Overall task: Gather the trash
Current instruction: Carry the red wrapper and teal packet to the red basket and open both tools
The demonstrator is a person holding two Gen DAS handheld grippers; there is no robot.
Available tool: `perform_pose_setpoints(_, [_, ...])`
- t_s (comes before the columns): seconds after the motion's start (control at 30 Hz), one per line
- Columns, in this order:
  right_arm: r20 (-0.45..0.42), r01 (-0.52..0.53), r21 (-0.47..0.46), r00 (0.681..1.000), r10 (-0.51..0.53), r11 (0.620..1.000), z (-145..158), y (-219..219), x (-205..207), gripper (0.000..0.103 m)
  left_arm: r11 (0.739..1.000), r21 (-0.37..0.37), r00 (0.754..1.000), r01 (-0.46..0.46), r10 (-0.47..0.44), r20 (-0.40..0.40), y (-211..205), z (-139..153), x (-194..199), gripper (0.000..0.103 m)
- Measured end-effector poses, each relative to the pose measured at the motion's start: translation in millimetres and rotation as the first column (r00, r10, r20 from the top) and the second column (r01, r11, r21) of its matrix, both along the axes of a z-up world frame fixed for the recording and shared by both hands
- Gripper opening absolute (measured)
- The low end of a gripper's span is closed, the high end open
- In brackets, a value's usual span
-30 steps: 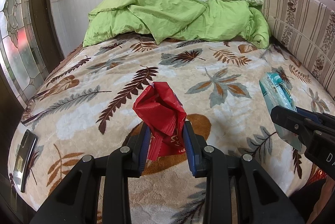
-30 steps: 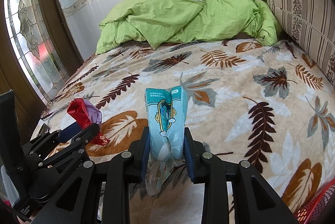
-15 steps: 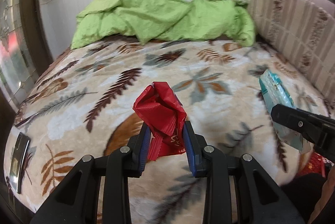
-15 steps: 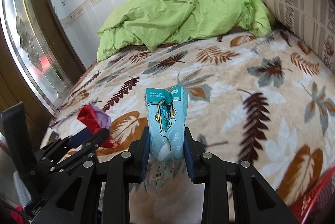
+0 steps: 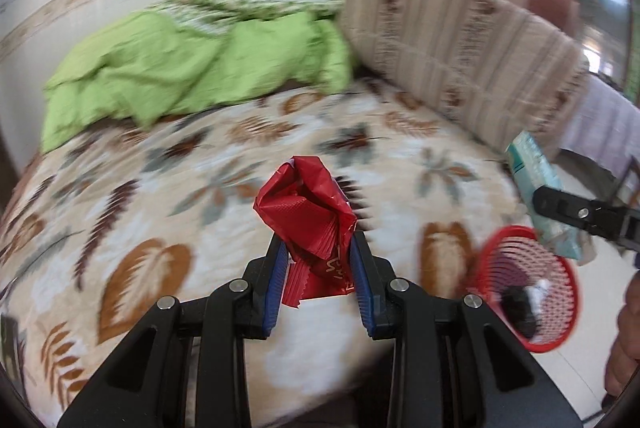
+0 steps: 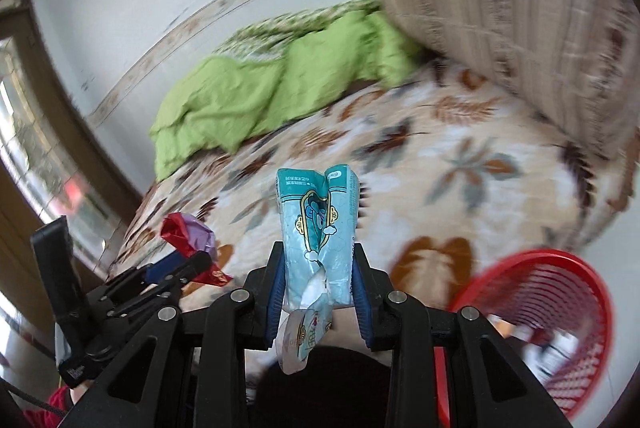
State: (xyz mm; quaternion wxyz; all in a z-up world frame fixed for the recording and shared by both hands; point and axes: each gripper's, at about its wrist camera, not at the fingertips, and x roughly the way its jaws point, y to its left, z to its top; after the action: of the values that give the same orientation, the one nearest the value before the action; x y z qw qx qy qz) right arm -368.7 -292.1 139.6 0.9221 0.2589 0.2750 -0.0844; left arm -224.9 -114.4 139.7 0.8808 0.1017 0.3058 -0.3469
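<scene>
My left gripper (image 5: 319,248) is shut on a crumpled red wrapper (image 5: 308,212), held above the leaf-patterned bed. In the right wrist view the same red wrapper (image 6: 186,234) shows at the left, in the left gripper (image 6: 182,262). My right gripper (image 6: 319,256) is shut on a pale blue tissue pack (image 6: 318,228) with a cartoon print. That blue pack (image 5: 544,196) also appears at the right edge of the left wrist view. A red mesh basket (image 6: 552,316) stands on the floor beside the bed, to the lower right of both grippers; in the left wrist view the basket (image 5: 532,288) holds some dark and white items.
The bed (image 5: 160,196) carries a beige leaf-print blanket, a heaped green quilt (image 5: 192,68) at its far end, and a striped headboard cushion (image 5: 460,48) on the right. A window frame (image 6: 40,156) lines the left. A person's hand (image 5: 624,340) shows at the right edge.
Both grippers have swung to the right and risen, still holding their items. The red basket beside the bed has come into view in both views. The pictures are now motion-blurred.
</scene>
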Motion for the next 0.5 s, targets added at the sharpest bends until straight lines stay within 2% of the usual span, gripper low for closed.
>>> perform_pose_setpoints(0.13, [-0.021,0.117,0.017,0.993,-0.117,0.993,-1,-37,-40,0.033,0.986,-0.020,0.983,0.167,-0.168,-0.073,-12,8,-1,0.031])
perform_pose_setpoints(0.23, [-0.043,0.208,0.039,0.977,-0.207,0.977,-8,-63,-67,0.035,0.963,-0.027,0.953,0.270,-0.271,-0.138,-23,5,-4,0.031])
perform_pose_setpoints(0.33, [-0.071,0.283,0.049,0.957,-0.280,0.958,-17,-83,-90,0.036,0.930,-0.025,0.910,0.367,-0.364,-0.200,-28,-4,-4,0.031])
perform_pose_setpoints(0.43, [-0.099,0.336,0.060,0.939,-0.329,0.940,-29,-98,-104,0.043,0.899,-0.030,0.864,0.436,-0.428,-0.264,-29,-16,0,0.043])
perform_pose_setpoints(0.47, [-0.113,0.352,0.059,0.932,-0.344,0.934,-34,-102,-107,0.050,0.896,-0.030,0.858,0.443,-0.434,-0.277,-28,-18,1,0.048])
perform_pose_setpoints(0.5, [-0.131,0.373,0.061,0.923,-0.363,0.926,-38,-107,-111,0.052,0.895,-0.022,0.853,0.446,-0.432,-0.292,-25,-19,4,0.053])
